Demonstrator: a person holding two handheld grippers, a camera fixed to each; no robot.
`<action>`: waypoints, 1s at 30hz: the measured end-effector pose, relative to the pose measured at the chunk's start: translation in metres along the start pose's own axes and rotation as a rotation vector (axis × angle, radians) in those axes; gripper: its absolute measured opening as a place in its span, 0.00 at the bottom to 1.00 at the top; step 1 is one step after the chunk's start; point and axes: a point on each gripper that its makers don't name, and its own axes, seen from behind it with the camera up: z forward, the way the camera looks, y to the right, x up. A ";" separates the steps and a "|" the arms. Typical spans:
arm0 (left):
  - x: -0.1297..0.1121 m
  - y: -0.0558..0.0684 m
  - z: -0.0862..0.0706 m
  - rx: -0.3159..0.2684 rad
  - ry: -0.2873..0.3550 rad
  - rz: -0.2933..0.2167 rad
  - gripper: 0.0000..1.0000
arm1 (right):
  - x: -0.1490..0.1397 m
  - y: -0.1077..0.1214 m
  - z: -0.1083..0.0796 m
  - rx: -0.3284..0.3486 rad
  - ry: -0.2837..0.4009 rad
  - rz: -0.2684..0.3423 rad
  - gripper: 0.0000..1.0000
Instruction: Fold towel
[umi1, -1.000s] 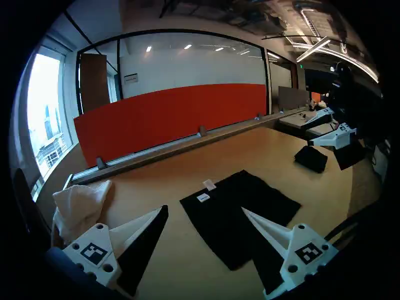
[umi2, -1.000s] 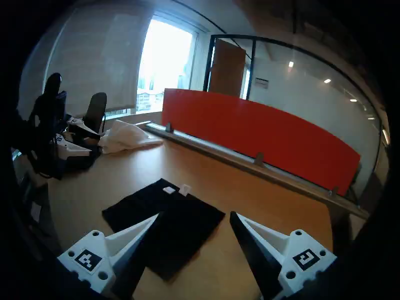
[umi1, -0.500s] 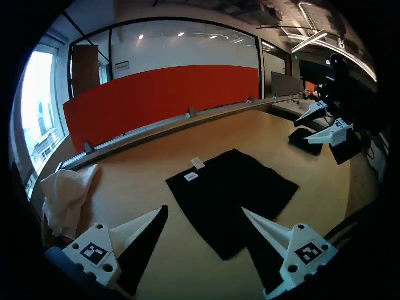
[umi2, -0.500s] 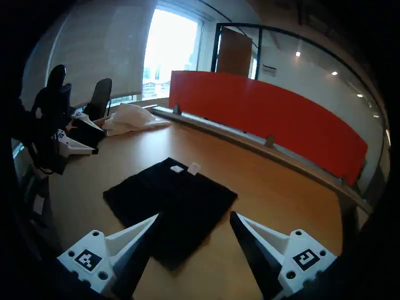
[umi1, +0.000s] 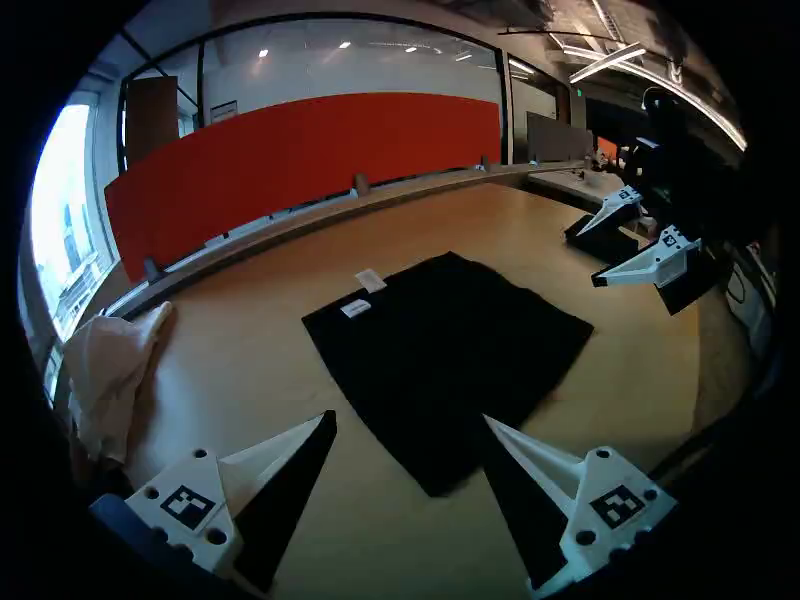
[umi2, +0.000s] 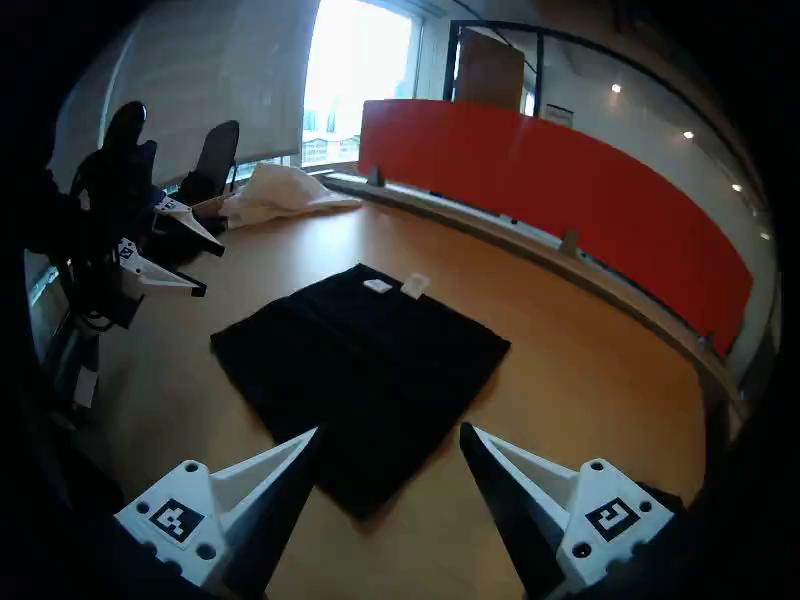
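Presently our left tongs (umi1: 408, 417) and right tongs (umi2: 388, 429) both hang released over the black towel (umi1: 445, 335), which lies flat on the surface (umi1: 240, 350). Grabbing off its corners could skew our fold.

Table (umi1: 235, 335) with black towel (umi1: 445, 345), white cloth (umi1: 105, 375)
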 end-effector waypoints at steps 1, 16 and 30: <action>-0.004 0.001 0.002 -0.002 -0.007 -0.001 0.97 | -0.004 -0.001 0.002 0.003 -0.007 -0.001 1.00; -0.049 0.018 0.028 -0.062 -0.100 0.003 0.98 | -0.054 -0.014 0.027 0.037 -0.095 -0.004 1.00; -0.074 0.024 0.040 -0.089 -0.175 -0.012 0.97 | -0.081 -0.018 0.031 0.068 -0.158 -0.008 0.95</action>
